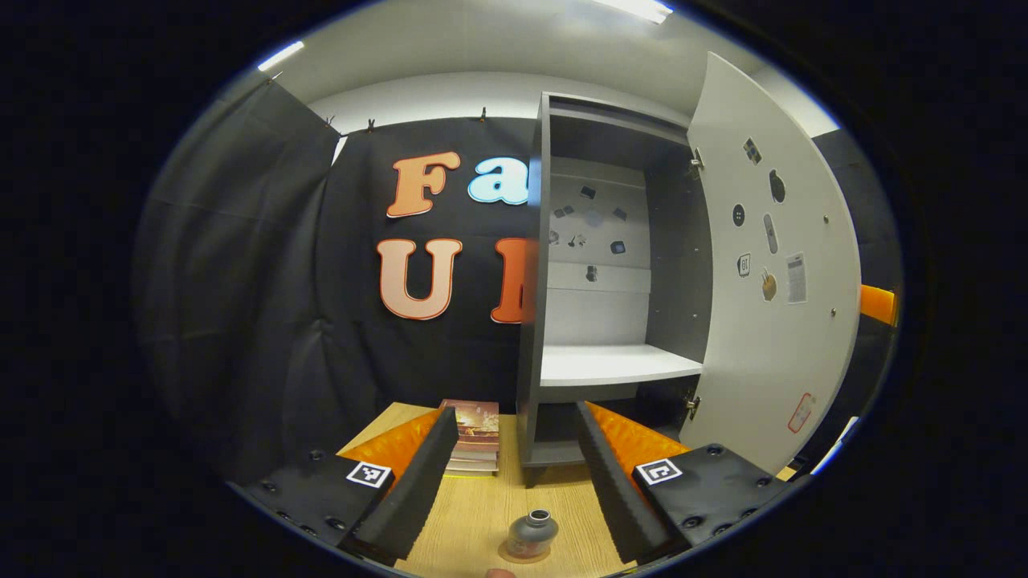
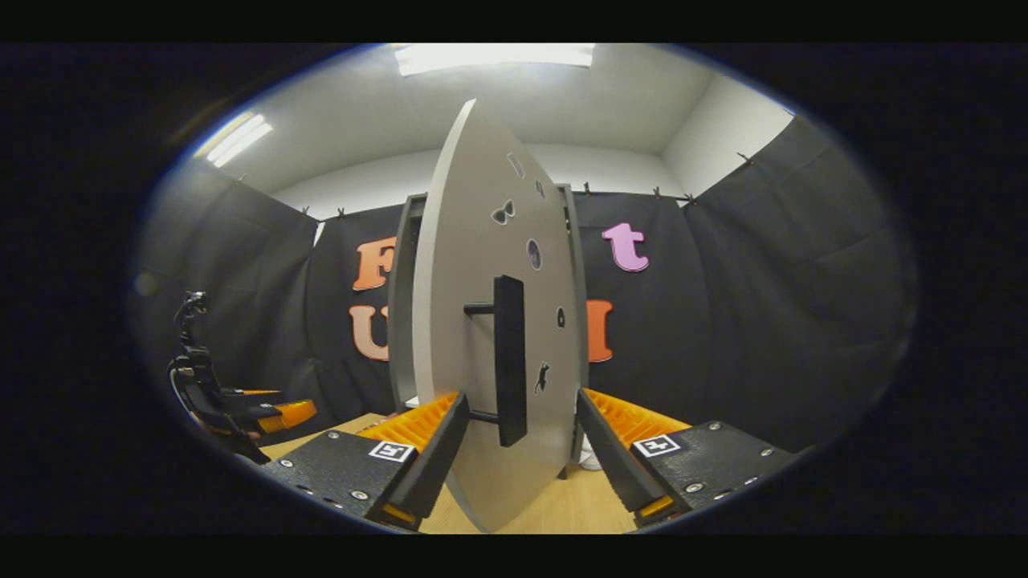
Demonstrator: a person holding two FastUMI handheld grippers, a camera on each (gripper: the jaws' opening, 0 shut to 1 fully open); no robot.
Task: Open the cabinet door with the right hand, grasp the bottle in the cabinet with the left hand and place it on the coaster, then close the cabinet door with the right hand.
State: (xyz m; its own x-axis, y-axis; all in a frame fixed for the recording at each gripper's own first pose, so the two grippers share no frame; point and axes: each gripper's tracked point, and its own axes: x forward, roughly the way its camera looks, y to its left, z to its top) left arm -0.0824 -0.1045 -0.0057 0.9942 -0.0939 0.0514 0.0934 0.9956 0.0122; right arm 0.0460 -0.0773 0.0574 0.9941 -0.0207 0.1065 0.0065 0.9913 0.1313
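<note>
Bottle (image 1: 532,532) stands upright on its coaster (image 1: 514,554) on the counter (image 1: 482,506), between your left claw's (image 1: 514,474) spread fingers. Your right claw (image 2: 518,449), fingers apart, straddles the open door's (image 2: 482,265) edge; its upright handle (image 2: 509,361) lies dead ahead.

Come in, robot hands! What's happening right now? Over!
Left gripper open, backed off. Small grey metal bottle standing on round coaster. Right gripper open around black bar handle of the open grey cabinet door. Nothing blocking.
</note>
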